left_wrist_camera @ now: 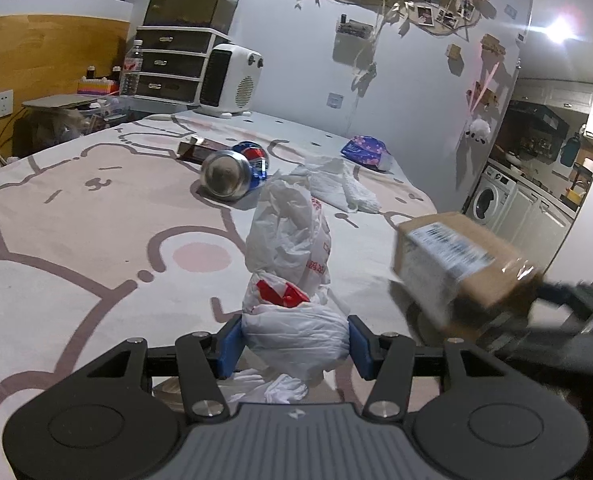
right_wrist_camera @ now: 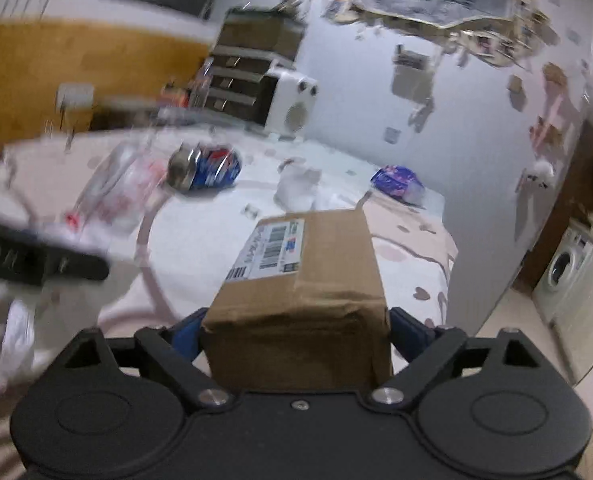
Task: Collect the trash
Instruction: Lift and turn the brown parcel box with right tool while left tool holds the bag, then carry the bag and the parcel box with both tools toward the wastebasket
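While clamped between the left gripper [left_wrist_camera: 295, 346] pads, white plastic bag [left_wrist_camera: 292, 276] up over the bed [left_wrist_camera: 96, 240], cardboard box [right_wrist_camera: 302, 280] squeezed in the right gripper [right_wrist_camera: 296, 334], crushed can [left_wrist_camera: 236, 172] well beyond.

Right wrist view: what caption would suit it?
Right tongs clamp a cardboard box above a trash-strewn bed.

Both grippers, left gripper [left_wrist_camera: 295, 346] and right gripper [right_wrist_camera: 296, 332], are matte black with blue fingers [left_wrist_camera: 229, 346], silver screws and round embossed discs; the left carries a grey ribbed plate
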`<act>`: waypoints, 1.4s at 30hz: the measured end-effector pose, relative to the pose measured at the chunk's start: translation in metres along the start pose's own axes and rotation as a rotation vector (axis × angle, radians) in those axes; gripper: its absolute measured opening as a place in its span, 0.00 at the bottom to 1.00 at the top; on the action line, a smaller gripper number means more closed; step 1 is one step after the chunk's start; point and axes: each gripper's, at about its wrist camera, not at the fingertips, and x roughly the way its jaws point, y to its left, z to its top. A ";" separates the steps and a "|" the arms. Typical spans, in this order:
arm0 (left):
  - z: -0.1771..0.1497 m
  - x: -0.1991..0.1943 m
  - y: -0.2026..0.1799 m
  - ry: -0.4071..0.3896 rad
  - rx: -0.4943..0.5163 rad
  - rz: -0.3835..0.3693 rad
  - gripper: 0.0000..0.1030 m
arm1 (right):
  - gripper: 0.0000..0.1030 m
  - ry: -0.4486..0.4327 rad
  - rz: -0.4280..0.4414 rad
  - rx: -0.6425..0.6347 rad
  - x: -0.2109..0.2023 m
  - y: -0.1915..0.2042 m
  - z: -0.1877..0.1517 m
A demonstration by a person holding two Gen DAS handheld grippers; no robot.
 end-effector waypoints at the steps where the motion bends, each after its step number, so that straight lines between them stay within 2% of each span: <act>1: 0.000 0.000 0.002 -0.001 -0.005 0.005 0.53 | 0.86 -0.017 0.015 0.025 -0.004 -0.009 0.004; 3: 0.001 -0.001 0.005 -0.005 -0.015 0.010 0.53 | 0.84 -0.069 0.057 0.120 -0.015 -0.032 0.017; 7: 0.001 -0.004 0.006 -0.013 -0.022 0.006 0.53 | 0.84 -0.136 0.217 0.409 -0.033 -0.079 0.041; 11: 0.001 -0.006 0.005 -0.018 -0.024 -0.002 0.53 | 0.84 -0.206 0.245 0.433 -0.048 -0.086 0.058; 13: 0.001 -0.007 0.004 -0.019 -0.022 -0.005 0.53 | 0.84 -0.227 0.299 0.476 -0.049 -0.086 0.057; 14: 0.001 -0.008 0.004 -0.019 -0.020 -0.004 0.53 | 0.84 -0.217 0.336 0.495 -0.046 -0.086 0.053; 16: 0.001 -0.010 0.006 -0.022 -0.019 -0.002 0.53 | 0.84 -0.151 0.339 0.500 -0.036 -0.079 0.044; 18: 0.001 -0.011 0.007 -0.022 -0.019 0.001 0.53 | 0.84 -0.114 0.405 0.605 -0.028 -0.084 0.029; 19: 0.001 -0.011 0.007 -0.020 -0.018 0.004 0.53 | 0.84 -0.089 0.411 0.632 -0.025 -0.085 0.025; 22: 0.001 -0.010 0.006 -0.015 -0.018 0.001 0.53 | 0.83 -0.082 0.385 0.665 -0.024 -0.087 0.016; 23: 0.001 -0.009 0.005 -0.014 -0.017 -0.001 0.53 | 0.83 -0.060 0.314 0.636 -0.024 -0.085 0.017; 24: 0.001 -0.009 0.004 -0.014 -0.016 -0.006 0.53 | 0.84 -0.065 0.302 0.650 -0.026 -0.086 0.015; 26: 0.001 -0.007 0.001 -0.008 -0.015 -0.014 0.53 | 0.83 -0.074 0.445 0.771 -0.021 -0.097 0.009; 27: 0.001 -0.006 -0.001 -0.006 -0.011 -0.018 0.53 | 0.83 -0.041 0.418 0.784 -0.017 -0.098 0.009; 28: 0.000 -0.005 -0.003 -0.005 -0.007 -0.024 0.53 | 0.83 -0.024 0.352 0.762 -0.015 -0.096 0.009; 29: -0.001 -0.004 -0.005 0.002 0.000 -0.033 0.53 | 0.83 -0.024 0.347 0.773 -0.013 -0.097 0.008; 31: -0.002 0.002 -0.010 0.028 0.005 -0.040 0.53 | 0.83 -0.013 0.403 0.844 -0.008 -0.101 0.002; 33: -0.002 0.007 -0.014 0.042 0.003 -0.053 0.53 | 0.83 -0.005 0.422 0.882 -0.006 -0.101 0.000; 38: 0.003 0.018 -0.024 0.055 0.012 -0.086 0.53 | 0.83 0.018 0.508 0.933 -0.002 -0.095 -0.006; 42: 0.011 0.014 -0.028 0.023 0.048 -0.081 0.53 | 0.83 -0.036 0.531 0.831 -0.016 -0.085 0.000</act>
